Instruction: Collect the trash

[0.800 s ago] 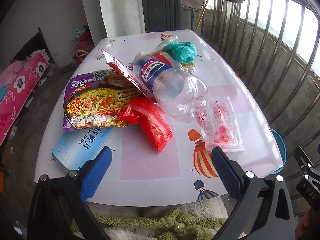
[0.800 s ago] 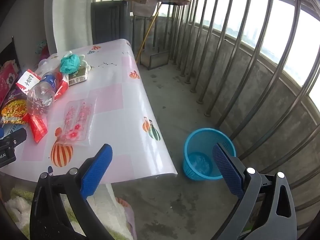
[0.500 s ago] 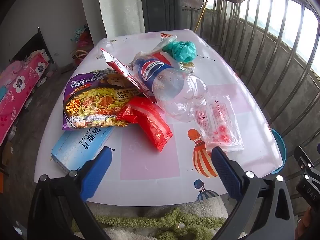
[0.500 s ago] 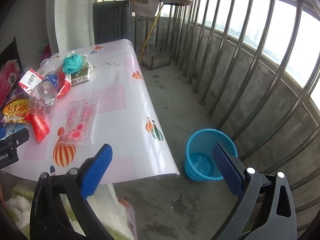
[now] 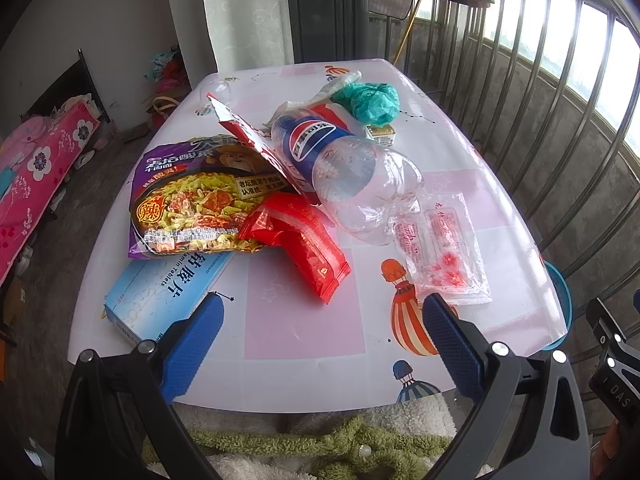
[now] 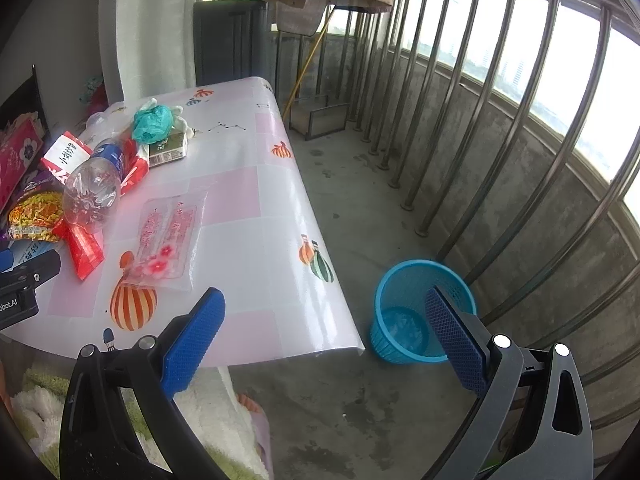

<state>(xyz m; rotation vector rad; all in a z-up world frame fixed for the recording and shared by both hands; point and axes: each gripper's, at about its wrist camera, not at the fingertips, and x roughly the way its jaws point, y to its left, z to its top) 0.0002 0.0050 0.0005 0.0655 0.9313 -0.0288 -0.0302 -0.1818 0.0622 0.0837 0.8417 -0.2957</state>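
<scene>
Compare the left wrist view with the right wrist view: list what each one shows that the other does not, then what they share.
Only the left wrist view shows the whole blue tablet box, the full purple noodle packet and the pink flowered bedding.

Only the right wrist view shows the inside of the blue wastebasket on the concrete floor beside the table.

Both show the table, Pepsi bottle, red wrapper, clear packet, teal bag and railing.
</scene>
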